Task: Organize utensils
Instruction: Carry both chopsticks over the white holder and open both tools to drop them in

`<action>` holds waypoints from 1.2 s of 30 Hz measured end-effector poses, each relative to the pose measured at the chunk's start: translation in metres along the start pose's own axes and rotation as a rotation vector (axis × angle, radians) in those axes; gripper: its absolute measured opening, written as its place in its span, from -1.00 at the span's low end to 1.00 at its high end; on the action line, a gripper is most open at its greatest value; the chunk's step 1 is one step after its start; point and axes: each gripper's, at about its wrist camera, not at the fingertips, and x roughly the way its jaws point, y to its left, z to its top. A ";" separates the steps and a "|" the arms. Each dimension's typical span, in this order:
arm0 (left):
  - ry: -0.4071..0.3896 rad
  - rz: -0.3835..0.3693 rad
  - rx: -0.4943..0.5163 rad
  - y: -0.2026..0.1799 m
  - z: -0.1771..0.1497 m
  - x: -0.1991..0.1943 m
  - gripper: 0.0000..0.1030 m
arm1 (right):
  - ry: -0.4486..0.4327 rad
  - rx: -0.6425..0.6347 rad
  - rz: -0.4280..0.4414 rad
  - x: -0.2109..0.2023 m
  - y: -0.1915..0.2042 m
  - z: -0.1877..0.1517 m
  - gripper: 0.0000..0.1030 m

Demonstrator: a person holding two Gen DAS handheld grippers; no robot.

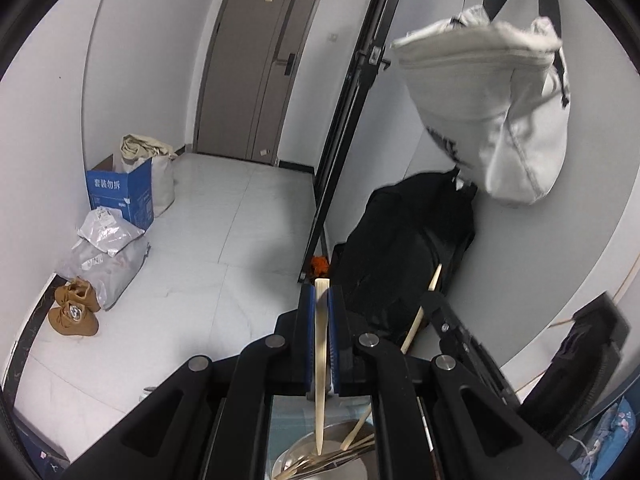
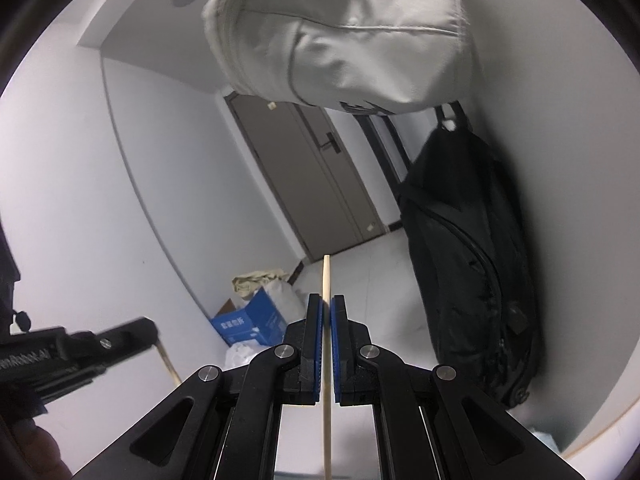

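Black linkage arms fill the bottom of both views, and each pair of tongs is pressed together on a single pale chopstick. On the left wrist view, the left gripper [image 1: 322, 300] pinches the left chopstick [image 1: 320, 364] between blue pads, gripped near its blunt upper end, so the tapered tip hangs down toward 6 o'clock. Below that tip sits a metal plate [image 1: 352, 470] holding more chopsticks [image 1: 356, 436] and what looks like other cutlery (too blurred to name). Holding the stick vertically probably keeps it clear of the pile it seems to come from.

At about 4 o'clock from the left gripper, the other tool appears from the side with its own stick slanting through it.

On the right wrist view, the right gripper [image 2: 326, 312] clamps the right chopstick [image 2: 327, 344] upright too, with a short length poking above the pads toward 12 o'clock and a long length running down out of sight. The left tool shows at 9 o'clock.

Behind, a white bag [image 1: 492, 108] hangs at 1 o'clock above a black backpack [image 2: 468, 248] against the wall. A brown door [image 1: 256, 60] stands at 12 o'clock, with a blue box [image 1: 122, 194] and tan boots [image 1: 74, 308] on the floor toward 9 o'clock.

Both sticks seem to be mid-carry as a pair; no holder for them is visible.
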 end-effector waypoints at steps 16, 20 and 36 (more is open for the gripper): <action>0.055 0.000 0.038 -0.002 -0.013 0.006 -0.95 | 0.083 -0.170 0.024 -0.016 0.012 -0.030 -0.94; 0.069 -0.012 0.044 -0.002 -0.016 0.005 -0.95 | 0.117 -0.158 0.043 -0.026 0.007 -0.033 -0.94; 0.273 -0.068 0.120 -0.006 -0.040 0.011 -0.95 | 0.332 -0.262 0.177 -0.043 0.005 -0.060 -0.91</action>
